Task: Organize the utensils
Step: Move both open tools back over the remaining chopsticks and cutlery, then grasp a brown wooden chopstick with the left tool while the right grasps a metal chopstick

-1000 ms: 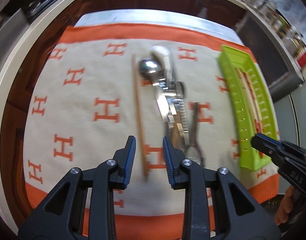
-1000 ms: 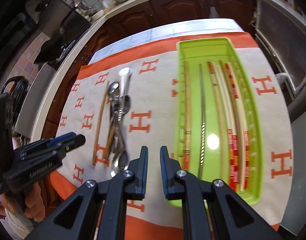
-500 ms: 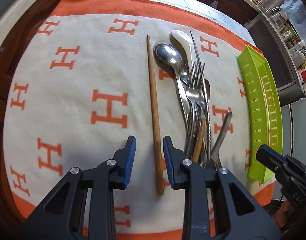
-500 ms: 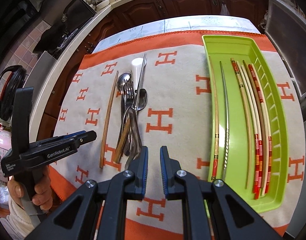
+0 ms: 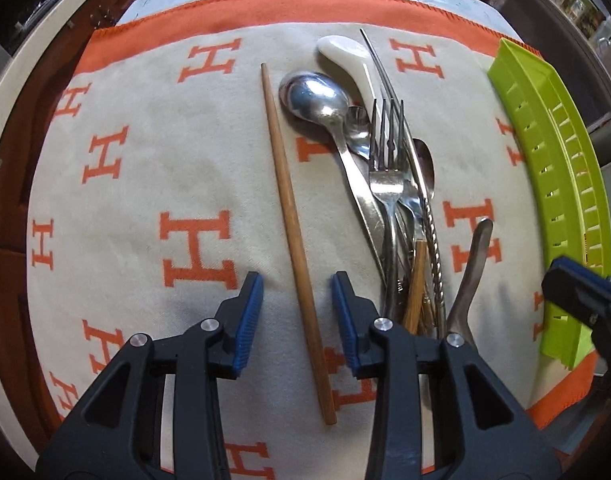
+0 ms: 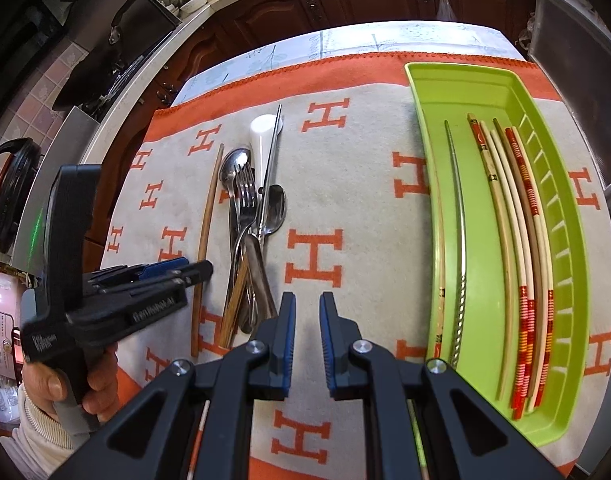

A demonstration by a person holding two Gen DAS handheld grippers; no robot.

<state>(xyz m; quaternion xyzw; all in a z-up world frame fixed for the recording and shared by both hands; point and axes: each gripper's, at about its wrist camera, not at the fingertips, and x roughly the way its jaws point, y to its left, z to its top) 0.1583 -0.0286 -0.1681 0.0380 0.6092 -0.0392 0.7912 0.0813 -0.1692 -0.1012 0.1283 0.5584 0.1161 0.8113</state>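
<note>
Left claw: my left gripper (image 5: 297,312) points steeply down at the cloth, jaws opening, a moderate gap; the wooden chopstick (image 5: 295,240) runs between the blue pads (image 5: 247,320), neither pad touching it.
Right claw: my right gripper (image 6: 305,336) hangs over bare cloth between the pile and the tray, jaws narrow, a slim gap, nothing in it.
Chopstick: lies alone on the cloth, just left of the pile, apart from it, thin end away from me.
Pile: utensil heap (image 5: 385,184) with a steel spoon (image 5: 317,98), a fork (image 5: 387,160), a white ceramic spoon (image 5: 345,56) and a twisted metal chopstick (image 5: 425,208), all overlapping; wooden handles show near my end.
Tray: green tray (image 6: 445,84) on the right side of the cloth, well apart from the pile; it holds several chopsticks (image 6: 521,208) lying lengthwise, plus one metal stick.
Cloth: cream blanket (image 5: 165,160), orange H pattern and border.
Hand: I see fingers (image 6: 97,384) and a cream sleeve gripping the left tool's handle.
</note>
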